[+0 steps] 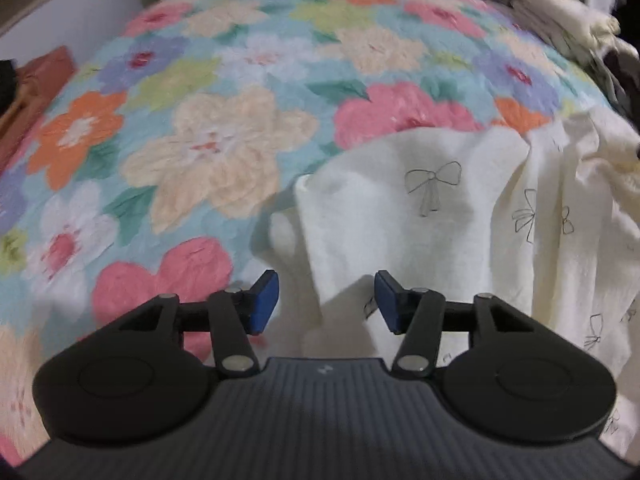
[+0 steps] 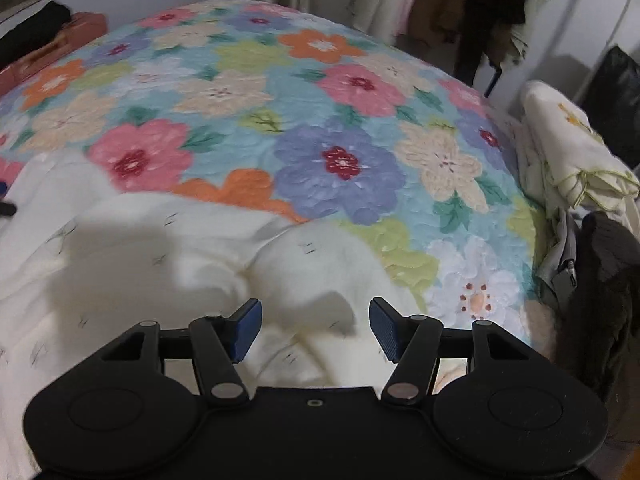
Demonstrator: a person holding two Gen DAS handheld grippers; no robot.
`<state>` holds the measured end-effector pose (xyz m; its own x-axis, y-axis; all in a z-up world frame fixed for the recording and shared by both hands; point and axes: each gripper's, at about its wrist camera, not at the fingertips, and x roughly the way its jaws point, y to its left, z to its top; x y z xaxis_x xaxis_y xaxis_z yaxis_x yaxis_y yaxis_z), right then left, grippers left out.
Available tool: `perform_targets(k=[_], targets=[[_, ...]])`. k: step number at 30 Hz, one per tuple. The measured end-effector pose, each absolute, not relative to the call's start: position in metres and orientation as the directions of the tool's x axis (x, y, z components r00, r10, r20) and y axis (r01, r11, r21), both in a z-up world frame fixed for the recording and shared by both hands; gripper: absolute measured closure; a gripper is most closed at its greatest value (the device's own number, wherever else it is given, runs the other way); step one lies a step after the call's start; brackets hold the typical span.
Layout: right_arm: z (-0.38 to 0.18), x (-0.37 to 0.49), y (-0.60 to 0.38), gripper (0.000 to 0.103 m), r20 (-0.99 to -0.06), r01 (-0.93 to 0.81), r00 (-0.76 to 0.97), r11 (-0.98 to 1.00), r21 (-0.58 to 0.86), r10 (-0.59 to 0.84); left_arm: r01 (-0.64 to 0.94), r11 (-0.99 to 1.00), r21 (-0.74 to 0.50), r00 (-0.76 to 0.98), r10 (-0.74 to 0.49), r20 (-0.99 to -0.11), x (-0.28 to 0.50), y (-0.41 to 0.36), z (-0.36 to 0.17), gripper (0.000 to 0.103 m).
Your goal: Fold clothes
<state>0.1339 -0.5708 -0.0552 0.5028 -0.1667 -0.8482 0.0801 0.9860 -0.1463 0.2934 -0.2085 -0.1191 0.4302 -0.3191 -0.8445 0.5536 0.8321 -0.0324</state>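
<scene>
A white garment printed with small grey bows lies crumpled on the flowered bedspread. In the left wrist view it fills the lower right, with a folded edge pointing toward the camera. My left gripper is open, its blue pads apart just above that edge, holding nothing. In the right wrist view the same garment lies bunched at the lower left. My right gripper is open over its rumpled right end, holding nothing.
A stack of folded pale clothes sits at the bed's far right edge, seen too in the right wrist view. Dark clothing lies beside it. A brown item lies at the left edge. Hanging clothes stand behind the bed.
</scene>
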Motion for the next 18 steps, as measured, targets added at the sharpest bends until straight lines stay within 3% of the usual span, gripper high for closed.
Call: perform_targets(k=[3,5,6,7,8,9,11,14,18], targets=[[-0.066,0.148,-0.581,0.037,-0.880,0.071,0.456,0.991,-0.112,-0.132,0.573,0.818,-0.049,0.421,-0.345,-0.839,0.304,-0.219,-0.125,0.043],[-0.078,0.157,-0.584,0.037,-0.893,0.059,0.429,0.990,-0.125,-0.138,0.571,0.818,-0.069,0.409,-0.357,-0.840,0.311,-0.225,-0.132,0.072],[-0.085,0.161,-0.585,0.037,-0.898,0.050,0.415,0.989,-0.138,-0.146,0.572,0.816,-0.077,0.396,-0.358,-0.846,0.313,-0.228,-0.134,0.095],[-0.093,0.165,-0.585,0.038,-0.903,0.029,0.404,0.989,-0.148,-0.147,0.575,0.814,-0.080,0.397,-0.363,-0.843,0.314,-0.229,-0.134,0.096],[-0.099,0.168,-0.585,0.046,-0.904,0.008,0.400,0.987,-0.163,-0.152,0.582,0.811,-0.061,0.424,-0.366,-0.828,0.313,-0.231,-0.131,0.097],[-0.101,0.170,-0.586,0.069,-0.898,-0.001,0.407,0.983,-0.185,-0.168,0.594,0.804,-0.030,0.457,-0.367,-0.810,0.310,-0.232,-0.126,0.098],[-0.100,0.172,-0.591,0.086,-0.884,0.000,0.438,0.983,-0.184,-0.166,0.594,0.804,-0.002,0.512,-0.380,-0.770,0.309,-0.230,-0.111,0.098],[-0.082,0.175,-0.606,0.094,-0.847,0.061,0.507,0.987,-0.151,-0.161,0.554,0.832,-0.042,0.574,-0.418,-0.705,0.318,-0.219,-0.085,0.100],[-0.052,0.182,-0.617,0.094,-0.788,0.096,0.591,0.984,-0.147,-0.175,0.508,0.856,-0.092,0.639,-0.446,-0.626,0.338,-0.205,-0.056,0.100]])
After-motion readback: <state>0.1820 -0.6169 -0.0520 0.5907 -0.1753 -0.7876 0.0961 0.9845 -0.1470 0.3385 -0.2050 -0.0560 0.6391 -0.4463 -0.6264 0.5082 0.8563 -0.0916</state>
